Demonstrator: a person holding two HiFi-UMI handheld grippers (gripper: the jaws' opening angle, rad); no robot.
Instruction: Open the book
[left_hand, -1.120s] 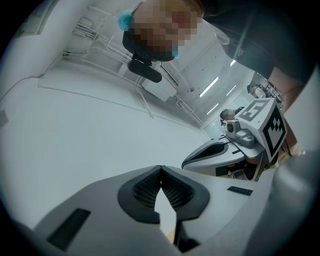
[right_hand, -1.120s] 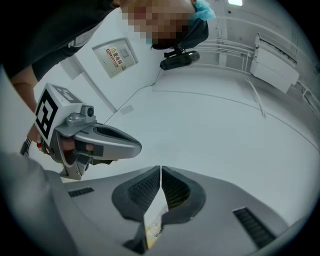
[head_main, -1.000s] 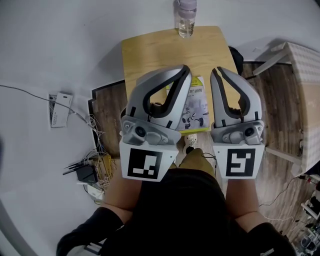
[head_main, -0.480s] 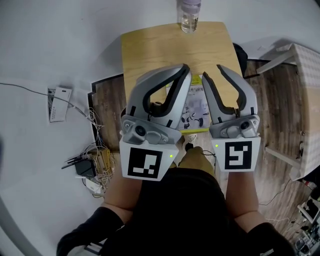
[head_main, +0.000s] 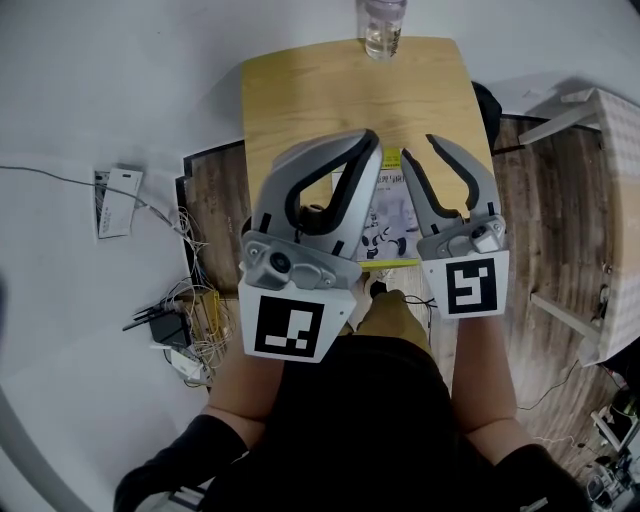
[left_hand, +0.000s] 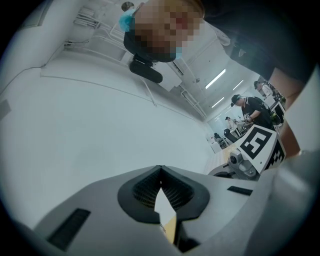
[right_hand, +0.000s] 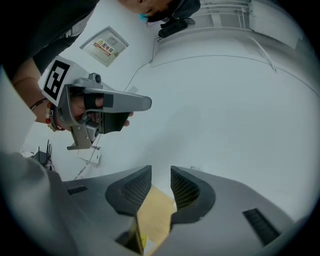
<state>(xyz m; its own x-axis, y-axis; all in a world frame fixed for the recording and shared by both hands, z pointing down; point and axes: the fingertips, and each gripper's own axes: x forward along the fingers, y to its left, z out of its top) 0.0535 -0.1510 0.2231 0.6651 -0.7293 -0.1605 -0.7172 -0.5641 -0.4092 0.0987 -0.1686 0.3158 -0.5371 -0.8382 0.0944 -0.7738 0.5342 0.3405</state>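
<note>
The change is on the right. The right gripper (head_main: 418, 148) now sits lower and smaller in the head view than it does a second back, closer to the table (head_main: 300, 100). Its jaws, together then, are opening. In the right gripper view (right_hand: 160, 172) the ribbed pads stand apart with only bare tabletop showing through the gap, so nothing is caught between them.

The left gripper (head_main: 372, 140) looks much as it does in the earlier views, riding high over the 9 o'clock side of the book (head_main: 392, 218). Its own view (left_hand: 160, 170) shows the jaw tips meeting. A sliver of white and tan shows below them, probably seen through the gap rather than pinched.

The book lies flat and closed, cover up, at the table's 6 o'clock edge, between the two grippers. A bottle (head_main: 383, 25) stands well apart at 12 o'clock.

This looks like the approach to the first grasp – the right jaws spreading and dropping toward the book's 3 o'clock edge, likely to catch the cover there. The opening itself is not yet begun, and no pad touches the cover as far as I can tell.
</note>
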